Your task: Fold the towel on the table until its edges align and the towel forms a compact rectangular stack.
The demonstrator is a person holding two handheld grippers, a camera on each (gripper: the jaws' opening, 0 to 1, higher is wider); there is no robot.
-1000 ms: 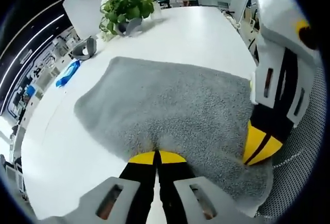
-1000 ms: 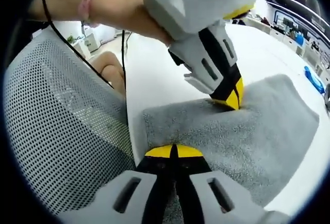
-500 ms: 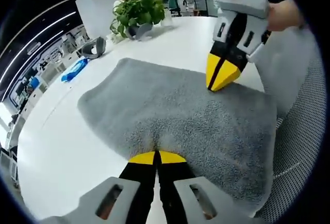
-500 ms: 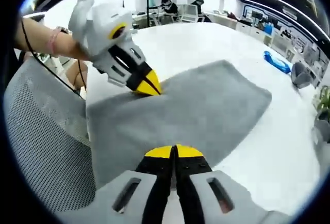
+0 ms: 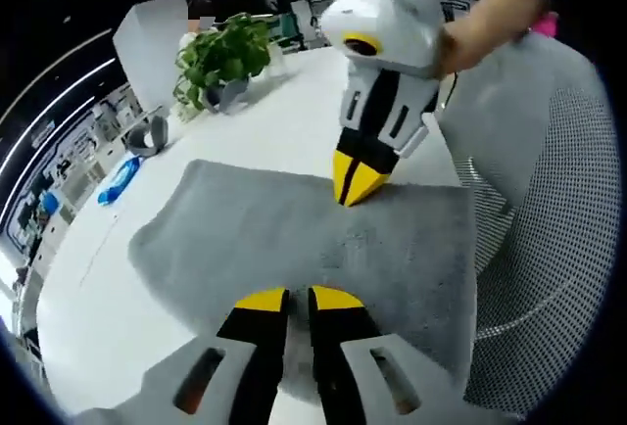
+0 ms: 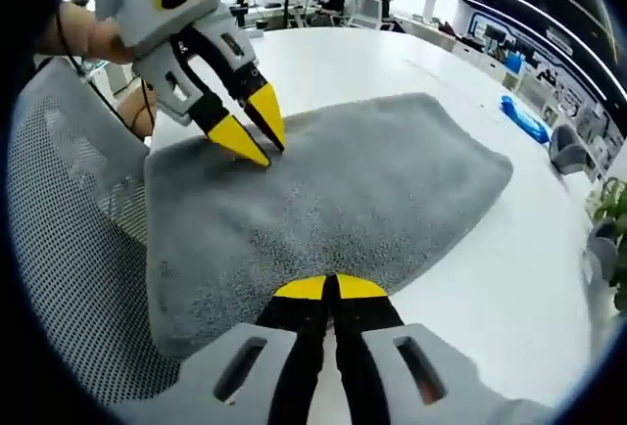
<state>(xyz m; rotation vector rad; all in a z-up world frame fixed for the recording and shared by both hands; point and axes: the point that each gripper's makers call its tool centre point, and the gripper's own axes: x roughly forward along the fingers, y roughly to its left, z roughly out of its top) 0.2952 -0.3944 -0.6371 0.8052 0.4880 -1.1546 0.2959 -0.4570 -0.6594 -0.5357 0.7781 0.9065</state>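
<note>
Standing over the near edge of the grey towel point(image 5: 313, 239), the left gripper point(image 5: 298, 299) has its yellow-tipped jaws slightly parted, a narrow gap showing between them, with nothing gripped. In the right gripper view the same left gripper point(image 6: 247, 133) appears from the left with its two tips spread and resting on the towel point(image 6: 333, 200) near one corner. The right gripper point(image 6: 330, 288) has its jaws pressed together, and the towel edge meets the tips; whether fabric is pinched between them cannot be told. In the left gripper view the right gripper point(image 5: 359, 179) comes in from above with its yellow tips together, touching the towel's far edge.

The towel lies spread flat, in a broad rounded shape, on a white table point(image 5: 294, 102). Its near side reaches the table's edge, where a grey mesh chair back point(image 5: 549, 249) stands just beside it; the same mesh chair point(image 6: 69, 249) fills the left of the right gripper view. A person's hand point(image 5: 490, 14) holds the right gripper's white body.

Further out on the table, well apart from the towel, stand a potted green plant point(image 5: 217, 58), a small grey object point(image 5: 147, 134) and a blue item point(image 5: 120, 180). The blue item point(image 6: 524, 117) also lies on the table in the right gripper view, beyond the towel's far corner. A white box point(image 5: 152, 38) rises behind the plant. The room beyond is an open office with desks, ceiling light strips and seated people point(image 6: 323, 4) at the far end of the table.
</note>
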